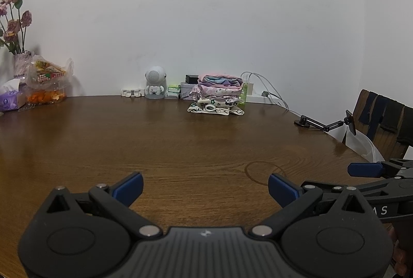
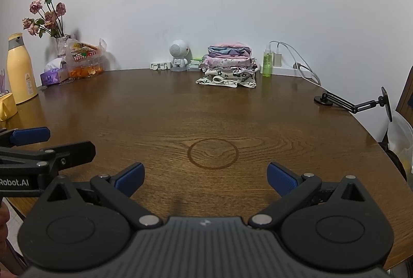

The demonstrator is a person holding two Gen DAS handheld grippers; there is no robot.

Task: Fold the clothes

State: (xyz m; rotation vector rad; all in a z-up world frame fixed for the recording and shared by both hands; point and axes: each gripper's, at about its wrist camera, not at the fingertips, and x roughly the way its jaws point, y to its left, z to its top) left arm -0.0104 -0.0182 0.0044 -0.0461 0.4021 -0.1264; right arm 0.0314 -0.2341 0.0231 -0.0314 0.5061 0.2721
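Observation:
A stack of folded clothes (image 1: 218,94) in pink, purple and flower prints stands at the far edge of the brown wooden table (image 1: 180,138), also seen from the right wrist as the stack (image 2: 228,66). My left gripper (image 1: 205,188) hovers low over the near table edge, open, with nothing between its blue pads. My right gripper (image 2: 205,178) is open too and holds nothing. Each gripper shows in the other's view: the right one at the right edge (image 1: 366,169), the left one at the left edge (image 2: 31,136). No loose garment lies on the table before me.
Along the back wall stand a vase of dried roses (image 2: 49,17), a bag of snacks (image 2: 85,58), a tissue box (image 2: 53,76), a small astronaut speaker (image 2: 178,54), a green spray bottle (image 2: 267,63) and charger cables (image 2: 296,55). A black phone-holder arm (image 2: 353,103) sits at the right edge, a chair (image 1: 382,120) beyond it.

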